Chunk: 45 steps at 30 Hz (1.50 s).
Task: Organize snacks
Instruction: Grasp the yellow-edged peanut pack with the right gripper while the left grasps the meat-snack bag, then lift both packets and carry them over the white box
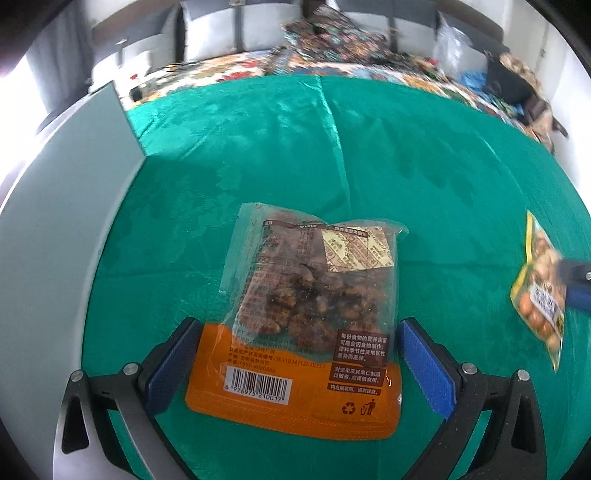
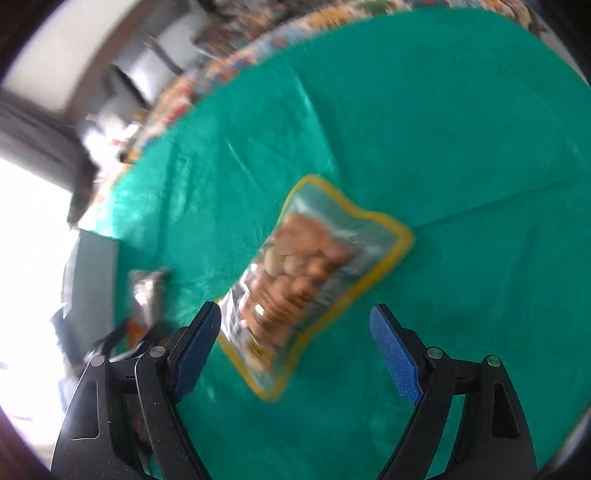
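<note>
- Green cloth [image 1: 406,155] covers the table
- left gripper [image 1: 295,354] spread wide, astride the orange nut bag [image 1: 306,332], pads apart from it
- right gripper [image 2: 295,343] released over the yellow-edged nut bag [image 2: 314,273]

We seem to be in a home living room: a green cloth [image 1: 406,155] covers the table, and behind it runs a sofa with grey cushions [image 1: 236,29], a bright patterned throw [image 1: 332,48] and, as far as the blur allows, scattered belongings.

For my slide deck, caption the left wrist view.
Open left gripper straddles an orange-bottomed nut packet lying on the green cloth.
</note>
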{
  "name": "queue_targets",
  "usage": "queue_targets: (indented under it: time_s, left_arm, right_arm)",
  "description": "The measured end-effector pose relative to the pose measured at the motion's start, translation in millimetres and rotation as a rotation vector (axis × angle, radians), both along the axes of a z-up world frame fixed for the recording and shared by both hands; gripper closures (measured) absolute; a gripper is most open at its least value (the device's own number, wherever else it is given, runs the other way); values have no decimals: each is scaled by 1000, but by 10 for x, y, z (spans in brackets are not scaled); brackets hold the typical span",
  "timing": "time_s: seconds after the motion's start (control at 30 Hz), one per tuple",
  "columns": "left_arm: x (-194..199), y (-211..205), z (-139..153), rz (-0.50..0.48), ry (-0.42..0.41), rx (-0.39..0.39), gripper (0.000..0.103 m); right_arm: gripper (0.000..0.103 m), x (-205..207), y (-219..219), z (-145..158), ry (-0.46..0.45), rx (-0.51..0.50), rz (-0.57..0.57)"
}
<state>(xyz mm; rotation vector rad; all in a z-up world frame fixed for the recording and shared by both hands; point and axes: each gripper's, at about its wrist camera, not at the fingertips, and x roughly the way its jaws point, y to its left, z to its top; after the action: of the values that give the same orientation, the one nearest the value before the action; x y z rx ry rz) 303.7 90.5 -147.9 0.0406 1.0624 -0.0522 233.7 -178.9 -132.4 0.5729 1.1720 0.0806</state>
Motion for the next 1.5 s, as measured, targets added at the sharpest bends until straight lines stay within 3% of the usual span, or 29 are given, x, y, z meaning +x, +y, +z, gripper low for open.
queue_targets:
  time_s: [0.1, 0.13, 0.17, 0.2, 0.23, 0.27, 0.3, 0.4, 0.5, 0.53, 0.57, 0.77, 1.0, 1.13, 1.23, 1.37, 1.5]
  left_arm:
    - [16, -10, -9, -15, 19, 2, 0]
    - [35, -11, -2, -41, 37, 1, 1]
    - [26, 14, 19, -46, 35, -4, 8]
    - [5, 31, 57, -47, 13, -6, 23]
    - [-32, 39, 87, -64, -2, -12, 28]
    - [-72, 41, 109, -81, -14, -4, 34]
    - [-114, 42, 118, -94, -21, 3, 38]
    - [-269, 64, 176, -112, -34, -21, 46]
    - [-491, 128, 256, -83, -53, -78, 51]
    - [-590, 145, 305, -78, -65, -108, 75]
    - [-661, 152, 361, -58, -62, -101, 79]
    - [-1075, 365, 684, 15, -95, -217, 82]
    - [-1561, 658, 988, 24, -166, -264, 83]
    - [-1826, 975, 1370, 88, -243, -369, 83]
    - [-2037, 1293, 1775, 129, -333, -397, 83]
    - [-2223, 1878, 2151, 213, -406, -350, 83]
    - [-2304, 2428, 2105, 317, -393, -234, 83]
  right_arm:
    - [8, 187, 423, -80, 19, -191, -40]
    - [8, 238, 578, -96, 16, -281, -9]
    - [8, 274, 721, -127, 12, -378, 57]
    - [15, 261, 813, -153, -2, -447, 118]
    - [20, 196, 819, -131, -47, -462, 157]
    - [36, 113, 764, -96, -72, -456, 186]
    - [40, 50, 717, -69, -68, -466, 203]
    - [41, -181, 440, -59, -62, -362, 240]
    - [41, -509, 58, 36, -103, -180, 209]
    - [41, -652, -35, 89, -121, -140, 205]
    - [41, -751, -43, 135, -133, -125, 207]
    - [41, -1142, 9, 209, -145, -115, 246]
    - [41, -1121, 417, 476, -221, -58, 292]
    - [41, -1144, 596, 660, -250, -10, 307]
    - [41, -1130, 859, 886, -289, 11, 350]
    - [41, -1044, 1525, 1335, -358, 90, 477]
    - [41, -919, 2473, 1697, -420, 141, 635]
